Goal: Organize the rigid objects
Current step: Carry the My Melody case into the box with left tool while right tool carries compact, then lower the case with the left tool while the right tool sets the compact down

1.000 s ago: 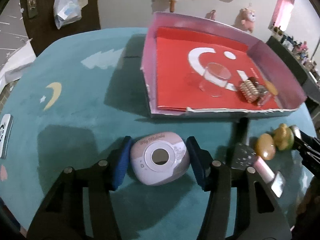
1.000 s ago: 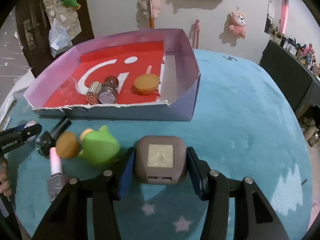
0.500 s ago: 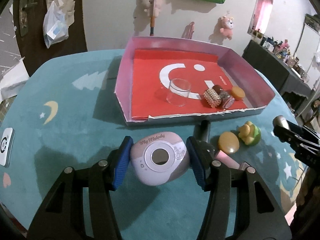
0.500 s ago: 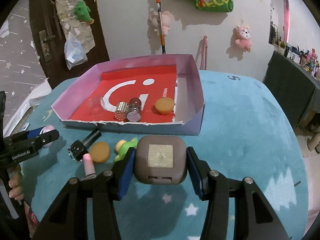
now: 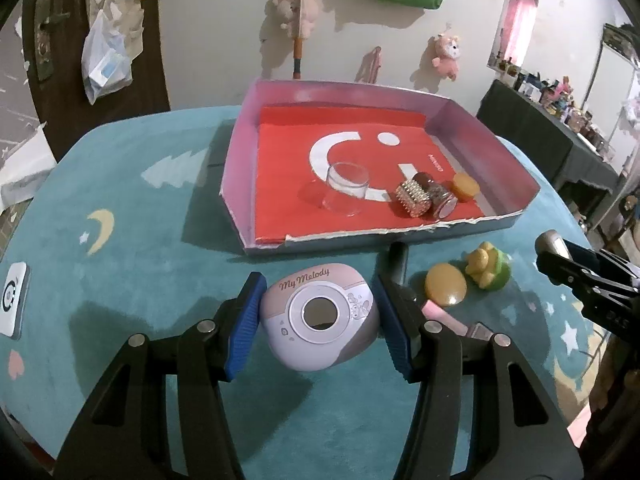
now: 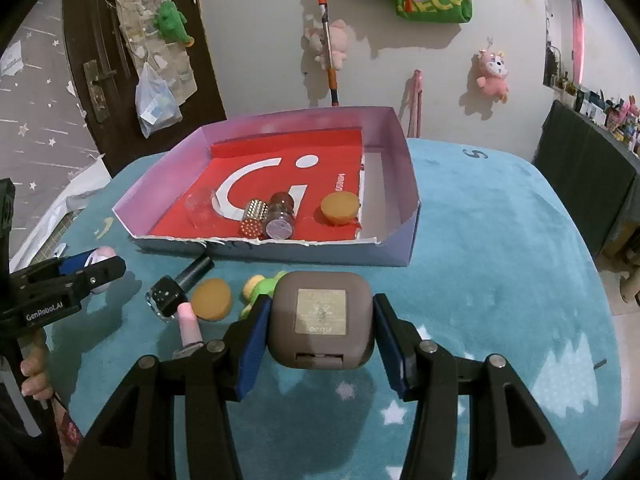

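The table cover (image 5: pixel 120 264) is a soft, matt teal cloth with a short fuzzy pile. The box (image 5: pixel 240 168) looks like thin cardboard, its near edge torn and rough, with a smooth red paper sheet (image 5: pixel 288 168) lining the floor. Inside it, a cup (image 5: pixel 346 192) is clear, glossy plastic or glass, and a small jar (image 5: pixel 414 199) has a studded, shiny metallic skin. The pink case (image 5: pixel 320 316) is smooth plastic with a mild sheen; the brown case (image 6: pixel 322 314) is matt plastic. Both grippers have black matt plastic arms with ribbed blue pads (image 5: pixel 244 334), and metal screw heads (image 6: pixel 427 346) glint on the arms.
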`<action>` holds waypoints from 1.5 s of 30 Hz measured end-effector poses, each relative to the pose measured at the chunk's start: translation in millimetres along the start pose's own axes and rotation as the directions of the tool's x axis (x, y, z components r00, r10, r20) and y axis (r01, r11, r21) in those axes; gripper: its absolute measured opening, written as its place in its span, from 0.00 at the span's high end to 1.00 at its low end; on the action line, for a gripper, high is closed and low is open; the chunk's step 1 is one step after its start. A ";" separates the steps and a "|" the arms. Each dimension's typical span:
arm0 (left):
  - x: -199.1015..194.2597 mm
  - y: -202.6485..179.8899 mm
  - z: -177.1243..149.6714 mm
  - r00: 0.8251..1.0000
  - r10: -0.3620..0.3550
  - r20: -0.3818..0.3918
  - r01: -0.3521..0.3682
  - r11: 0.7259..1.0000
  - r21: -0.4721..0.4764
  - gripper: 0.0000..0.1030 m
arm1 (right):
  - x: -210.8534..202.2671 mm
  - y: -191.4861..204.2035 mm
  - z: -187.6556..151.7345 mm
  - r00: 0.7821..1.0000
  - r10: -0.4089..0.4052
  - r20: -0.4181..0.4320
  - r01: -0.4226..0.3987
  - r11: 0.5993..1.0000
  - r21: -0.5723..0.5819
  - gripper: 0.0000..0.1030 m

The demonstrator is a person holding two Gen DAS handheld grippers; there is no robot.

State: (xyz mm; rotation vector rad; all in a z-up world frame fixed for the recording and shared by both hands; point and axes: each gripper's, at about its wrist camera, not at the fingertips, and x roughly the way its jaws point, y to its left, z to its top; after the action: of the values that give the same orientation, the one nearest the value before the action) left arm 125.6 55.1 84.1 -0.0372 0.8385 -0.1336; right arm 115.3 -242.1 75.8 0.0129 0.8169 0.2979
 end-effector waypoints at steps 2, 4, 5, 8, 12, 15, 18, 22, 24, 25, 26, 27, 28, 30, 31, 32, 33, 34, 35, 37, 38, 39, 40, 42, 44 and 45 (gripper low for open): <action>-1.6 -1.9 3.3 1.000 -0.003 0.006 0.003 1.000 0.005 0.48 | -1.6 0.2 2.5 1.000 0.007 0.003 -0.007 1.000 -0.001 0.48; -2.7 -4.7 8.9 1.000 -0.015 0.012 0.015 1.000 0.012 0.48 | -2.5 0.6 7.6 1.000 0.014 0.007 -0.014 1.000 -0.002 0.48; -3.2 -6.1 13.1 1.000 -0.027 0.012 0.027 0.999 0.018 0.48 | -2.8 0.6 9.9 1.000 0.019 0.007 -0.019 1.000 -0.002 0.48; -0.5 -10.7 27.8 0.995 -0.102 -0.013 0.102 0.994 0.035 0.48 | -5.4 2.6 22.6 0.999 0.048 0.014 -0.048 0.999 -0.007 0.48; 5.4 -23.7 59.6 0.986 -0.164 -0.027 0.165 0.983 0.078 0.48 | -3.3 7.2 49.7 0.997 0.080 0.022 -0.079 0.996 -0.033 0.48; 18.2 -36.6 87.5 0.979 -0.198 -0.049 0.203 0.971 0.124 0.48 | 10.5 6.8 74.0 0.995 0.104 0.000 -0.104 0.994 -0.033 0.48; 36.6 -42.3 109.1 0.965 -0.244 -0.100 0.256 0.958 0.132 0.48 | 29.4 5.6 93.8 0.993 0.113 -0.038 -0.115 0.993 -0.032 0.48; 61.1 -45.4 132.5 0.957 -0.251 -0.148 0.272 0.951 0.144 0.48 | 57.1 3.7 114.8 0.994 0.080 -0.080 -0.084 0.995 -0.048 0.48; 70.8 -46.4 140.9 0.957 -0.241 -0.162 0.267 0.950 0.162 0.48 | 71.9 2.4 122.9 0.992 0.063 -0.107 -0.070 0.996 -0.063 0.48; 76.2 -46.6 144.6 0.954 -0.240 -0.177 0.270 0.948 0.167 0.48 | 76.4 1.1 125.1 0.992 0.057 -0.116 -0.065 0.996 -0.068 0.48; 82.8 -47.6 149.4 0.951 -0.240 -0.195 0.274 0.946 0.171 0.48 | 82.6 0.8 127.7 0.991 0.048 -0.128 -0.058 0.995 -0.078 0.48; 90.5 -48.1 153.3 0.947 -0.238 -0.215 0.276 0.945 0.173 0.48 | 88.6 0.5 130.6 0.989 0.038 -0.140 -0.050 0.995 -0.086 0.48; 97.5 -47.5 157.5 0.945 -0.233 -0.231 0.275 0.946 0.174 0.48 | 95.9 0.3 133.8 0.988 0.020 -0.153 -0.035 0.995 -0.097 0.48; 110.9 -46.7 160.8 0.941 -0.214 -0.261 0.264 0.948 0.175 0.48 | 105.4 -0.9 136.2 0.985 0.002 -0.173 -0.022 0.993 -0.116 0.48; 117.1 -46.4 161.9 0.942 -0.200 -0.271 0.253 0.951 0.177 0.48 | 111.0 -0.4 137.9 0.983 -0.010 -0.183 -0.014 0.992 -0.129 0.48; 122.5 -46.3 162.1 0.940 -0.190 -0.282 0.247 0.952 0.181 0.48 | 114.6 0.2 138.2 0.982 -0.019 -0.190 -0.007 0.990 -0.138 0.48; 128.7 -45.0 162.6 0.936 -0.186 -0.298 0.246 0.952 0.180 0.48 | 118.8 0.8 138.8 0.980 -0.028 -0.199 -0.002 0.989 -0.148 0.48; 132.9 -44.5 162.5 0.933 -0.186 -0.308 0.248 0.952 0.177 0.48 | 122.1 1.2 139.5 0.978 -0.029 -0.206 -0.003 0.988 -0.151 0.48; 137.3 -44.1 162.8 0.930 -0.184 -0.319 0.248 0.953 0.175 0.48 | 125.7 2.4 140.6 0.976 -0.030 -0.218 -0.005 0.988 -0.155 0.48; 146.6 -43.0 163.2 0.925 -0.170 -0.339 0.240 0.955 0.175 0.48 | 133.5 5.4 141.0 0.970 -0.048 -0.236 0.006 0.984 -0.178 0.48; 149.9 -42.9 162.9 0.923 -0.164 -0.348 0.236 0.955 0.177 0.48 | 136.1 7.0 141.4 0.969 -0.054 -0.243 0.008 0.983 -0.185 0.48; 152.8 -42.7 162.7 0.921 -0.159 -0.356 0.234 0.956 0.178 0.48 | 139.4 8.3 141.8 0.966 -0.061 -0.251 0.012 0.981 -0.194 0.48; 155.8 -43.2 163.0 0.920 -0.157 -0.360 0.233 0.956 0.179 0.48 | 142.5 9.3 142.1 0.964 -0.066 -0.259 0.013 0.980 -0.201 0.48; 159.5 -43.6 163.3 0.918 -0.154 -0.367 0.232 0.956 0.180 0.48 | 148.5 9.8 143.8 0.959 -0.071 -0.274 0.014 0.978 -0.206 0.48; 162.5 -44.3 164.1 0.916 -0.147 -0.374 0.229 0.956 0.184 0.48 | 153.9 10.7 144.2 0.955 -0.074 -0.287 0.013 0.978 -0.209 0.48; 163.3 -45.0 164.4 0.915 -0.141 -0.377 0.225 0.957 0.186 0.48 | 156.1 11.5 144.7 0.953 -0.077 -0.292 0.014 0.978 -0.210 0.48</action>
State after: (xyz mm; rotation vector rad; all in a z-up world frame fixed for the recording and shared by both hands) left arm 351.1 -14.5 77.2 0.1271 1.1835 -0.4241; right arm 317.1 -174.5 64.9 -0.2512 1.0822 0.3447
